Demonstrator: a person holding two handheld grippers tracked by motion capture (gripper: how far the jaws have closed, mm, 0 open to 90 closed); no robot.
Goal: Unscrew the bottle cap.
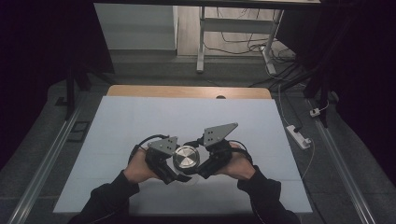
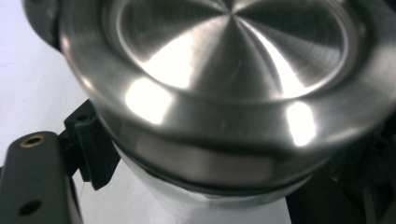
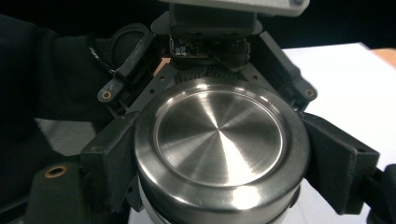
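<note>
I count one steel lid [image 1: 186, 157] on one pale jar [image 1: 190, 179], two grippers and two hands at the near middle of the white table mat [image 1: 140, 121].

From the high view, my left gripper [image 1: 173, 176] comes in from the left of the jar and my right gripper [image 1: 201, 171] from the right, each carrying one grey three-cornered plate on top. The left hand [image 1: 138, 168] and the right hand [image 1: 238, 163] hold them level with each other, with the lid showing as one bright disc between the two grippers.

In the right gripper view the steel lid [image 3: 222, 149] sits between that gripper's two black jaws, one pressed against its left rim and one against its right rim, so the right gripper is clamped on the lid. Behind the lid in that view I see the left gripper [image 3: 208, 70] facing me, its two arms reaching down past the lid on either side.

In the left gripper view the steel lid [image 2: 233, 79] is very close and tilted, with one dark seal ring under it and the pale jar [image 2: 205, 205] below. A black jaw lies against the jar wall at the left, below the lid; the other is hidden, but the left gripper is closed tight on the jar.

One strip of bare wood [image 1: 187, 91] shows at the mat's far edge.
</note>
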